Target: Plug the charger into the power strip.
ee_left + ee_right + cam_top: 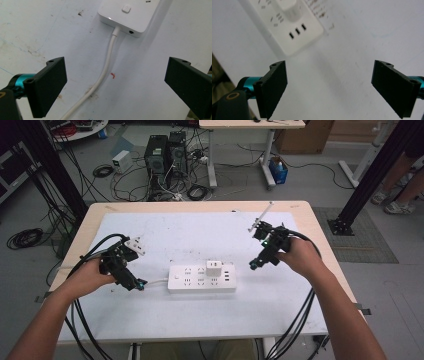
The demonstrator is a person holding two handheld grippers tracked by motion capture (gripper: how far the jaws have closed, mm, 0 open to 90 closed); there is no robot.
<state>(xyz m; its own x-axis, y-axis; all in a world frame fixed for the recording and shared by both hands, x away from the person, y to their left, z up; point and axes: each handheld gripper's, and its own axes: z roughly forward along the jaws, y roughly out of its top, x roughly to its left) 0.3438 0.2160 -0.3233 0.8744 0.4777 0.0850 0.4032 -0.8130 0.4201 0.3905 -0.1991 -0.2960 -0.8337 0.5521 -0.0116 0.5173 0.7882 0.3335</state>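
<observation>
White strip [202, 278] looks rigid, light; grip its ends. Left gripper [115, 85], right gripper [329, 87] both spread, empty, flanking it.

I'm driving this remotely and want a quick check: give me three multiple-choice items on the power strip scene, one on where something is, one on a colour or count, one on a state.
1. Where does the white adapter sit?
A. plugged into the power strip
B. lying on the mat beside it
C. held in the right gripper

2. How many USB slots show at the strip's end?
A. one
B. three
C. five

3. How is the left gripper set?
A. shut on the white cord
B. open, above the cord
C. shut on nothing

Key: 1 A, the adapter stands up from the strip's sockets; 2 B, the right gripper view shows three dark slots in a row; 3 B, its jaws stand wide apart with the cord running between them.
</observation>
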